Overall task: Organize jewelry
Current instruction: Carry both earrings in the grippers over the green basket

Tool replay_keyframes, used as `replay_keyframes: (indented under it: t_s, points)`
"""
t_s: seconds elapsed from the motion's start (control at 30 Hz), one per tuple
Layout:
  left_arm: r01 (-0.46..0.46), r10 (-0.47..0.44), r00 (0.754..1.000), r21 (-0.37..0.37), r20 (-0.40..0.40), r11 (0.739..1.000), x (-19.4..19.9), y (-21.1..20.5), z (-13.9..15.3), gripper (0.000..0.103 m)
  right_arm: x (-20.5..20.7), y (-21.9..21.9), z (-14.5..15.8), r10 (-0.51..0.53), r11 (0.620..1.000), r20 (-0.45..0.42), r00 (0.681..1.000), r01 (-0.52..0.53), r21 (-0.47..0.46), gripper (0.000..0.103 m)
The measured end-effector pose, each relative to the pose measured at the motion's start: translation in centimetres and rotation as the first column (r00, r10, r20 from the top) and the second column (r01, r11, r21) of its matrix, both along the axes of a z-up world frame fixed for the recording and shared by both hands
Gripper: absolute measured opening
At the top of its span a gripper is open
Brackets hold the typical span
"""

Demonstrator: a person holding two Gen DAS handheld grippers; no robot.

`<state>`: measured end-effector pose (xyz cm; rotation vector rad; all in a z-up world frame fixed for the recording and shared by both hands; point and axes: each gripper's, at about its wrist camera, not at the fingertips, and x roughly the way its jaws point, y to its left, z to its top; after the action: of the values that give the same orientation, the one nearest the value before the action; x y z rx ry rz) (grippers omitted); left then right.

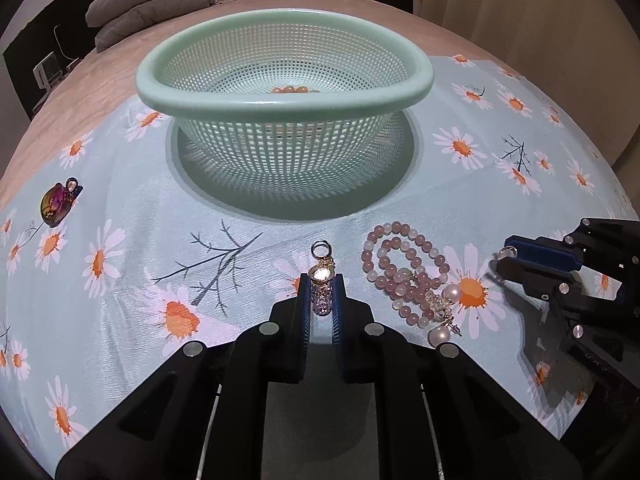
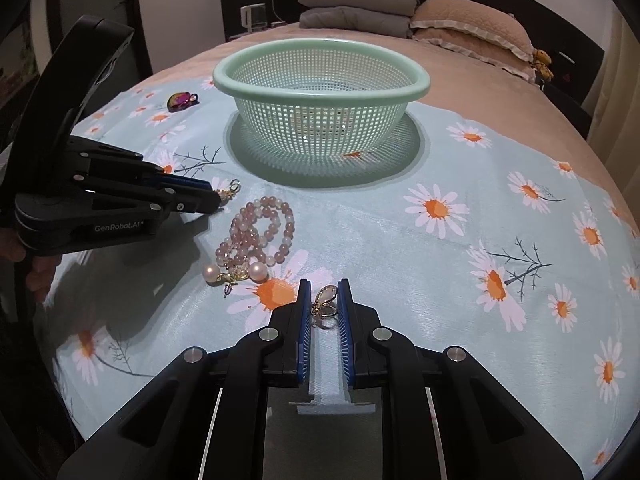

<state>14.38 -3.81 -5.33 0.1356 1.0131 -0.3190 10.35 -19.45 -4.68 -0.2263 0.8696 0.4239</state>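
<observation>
My left gripper (image 1: 323,280) clamps crystal drop earring (image 1: 322,278) on daisy cloth (image 1: 248,224); my right gripper (image 2: 325,288) pinches gold earring (image 2: 325,300). Pink bead bracelet (image 1: 404,268) between them, mesh basket (image 1: 280,100) beyond.

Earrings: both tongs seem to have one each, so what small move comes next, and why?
Probably lift both. The left tongs are shut on one earring and the right tongs on the other earring, both low over the cloth; the basket stands just beyond.
</observation>
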Motion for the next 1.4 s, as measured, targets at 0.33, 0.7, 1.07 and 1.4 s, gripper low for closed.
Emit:
replay_keyframes:
  t_s: [0.33,0.7,1.07,1.4]
  points:
    - [-0.044,0.042,0.998,0.05,0.038,0.998,-1.8,3.2,3.3,0.011,-0.8,-1.3,2.3,-0.02,0.999,0.046,0.999,0.019,0.034,0.013]
    - [-0.015,0.016,0.995,-0.014,0.102,1.0,-2.9,3.7,8.1,0.011,-1.9,-0.9,5.2,-0.006,0.999,0.103,0.995,0.002,0.039,0.013]
    - [0.011,-0.014,0.981,0.02,0.192,1.0,-2.5,3.5,12.1,0.011,-0.6,-1.6,8.8,-0.055,0.997,0.167,0.984,0.046,0.056,0.013]
    - [0.032,-0.045,0.968,0.057,0.245,0.998,0.6,2.8,14.9,0.011,2.7,-0.6,12.5,-0.03,0.997,0.22,0.975,0.013,0.077,0.013]
